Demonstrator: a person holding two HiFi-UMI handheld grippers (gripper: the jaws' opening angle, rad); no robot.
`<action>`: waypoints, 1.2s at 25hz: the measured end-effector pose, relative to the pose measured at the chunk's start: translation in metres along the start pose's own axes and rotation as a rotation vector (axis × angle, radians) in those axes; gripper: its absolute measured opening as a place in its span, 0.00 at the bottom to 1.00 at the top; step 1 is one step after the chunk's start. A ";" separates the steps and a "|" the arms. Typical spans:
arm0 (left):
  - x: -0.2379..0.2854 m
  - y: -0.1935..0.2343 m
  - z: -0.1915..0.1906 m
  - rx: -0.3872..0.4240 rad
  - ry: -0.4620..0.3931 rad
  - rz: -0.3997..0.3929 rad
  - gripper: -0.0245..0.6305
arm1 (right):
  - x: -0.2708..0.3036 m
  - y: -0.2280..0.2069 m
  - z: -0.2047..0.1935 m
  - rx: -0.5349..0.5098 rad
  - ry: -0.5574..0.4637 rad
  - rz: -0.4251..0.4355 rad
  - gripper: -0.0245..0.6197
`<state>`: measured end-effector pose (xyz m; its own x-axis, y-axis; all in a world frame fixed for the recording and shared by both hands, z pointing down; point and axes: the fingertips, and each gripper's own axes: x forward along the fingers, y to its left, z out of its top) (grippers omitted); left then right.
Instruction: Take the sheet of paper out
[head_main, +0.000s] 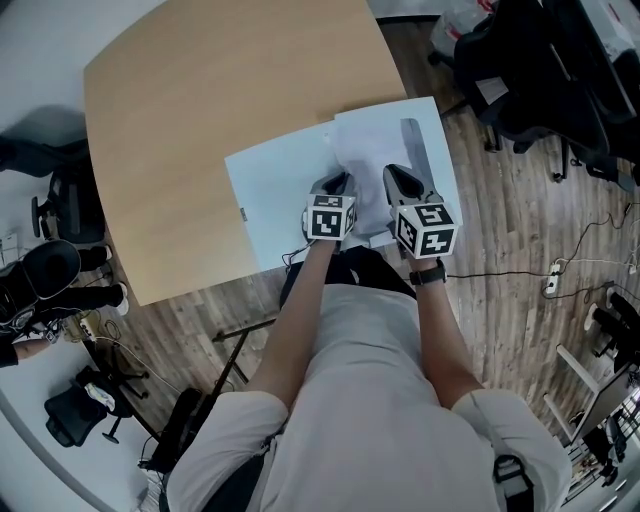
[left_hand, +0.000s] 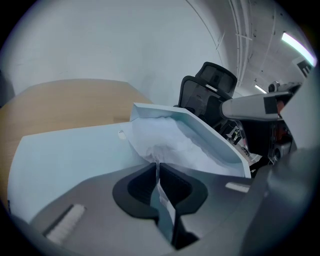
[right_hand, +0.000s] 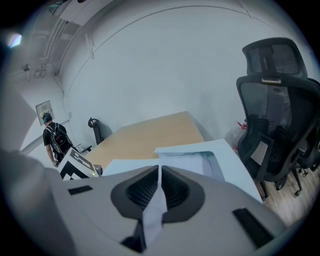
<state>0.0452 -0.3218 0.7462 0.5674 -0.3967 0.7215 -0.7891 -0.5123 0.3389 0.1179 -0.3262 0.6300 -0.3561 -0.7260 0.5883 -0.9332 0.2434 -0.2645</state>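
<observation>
Big tan wooden table (head_main: 190, 110) takes up most of the head view, and it runs out ahead of both sets of jaws. There's a black office chair (right_hand: 272, 115) off to the right of the right jaws, well clear of them.

Next down in size is a pale blue folder (head_main: 265, 190). It lies flat on the table edge nearest the person. Seen from the left gripper view, its bottom leaf spreads out to the left of the jaws, and its top cover is lifted up just ahead and to the right of them, like a little tent.

The sheet of paper (left_hand: 165, 137) is white and still inside the folder. It's bunched up and wrinkled under that raised cover, right at the tips of the left jaws.

The left gripper (left_hand: 157, 167) has its jaws pressed together on the near edge of the paper, and a thin strip of it runs back between the pads.

The right gripper (right_hand: 159, 170) is just beside the left one. Its jaws are also together, pinched on a pale blue-grey strip that looks like the folder's near edge. The rest of the cover stretches out flat right ahead of them.
</observation>
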 end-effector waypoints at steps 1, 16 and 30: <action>-0.003 0.002 0.000 -0.003 -0.003 0.008 0.08 | 0.000 0.001 0.000 -0.001 -0.002 0.003 0.08; -0.048 0.046 -0.001 -0.098 -0.093 0.151 0.08 | 0.010 0.036 0.008 -0.063 -0.014 0.111 0.07; -0.110 0.080 0.014 -0.123 -0.195 0.266 0.07 | 0.008 0.068 0.036 -0.123 -0.076 0.179 0.08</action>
<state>-0.0769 -0.3296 0.6857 0.3633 -0.6480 0.6694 -0.9310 -0.2806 0.2337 0.0538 -0.3389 0.5889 -0.5158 -0.7096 0.4800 -0.8563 0.4458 -0.2610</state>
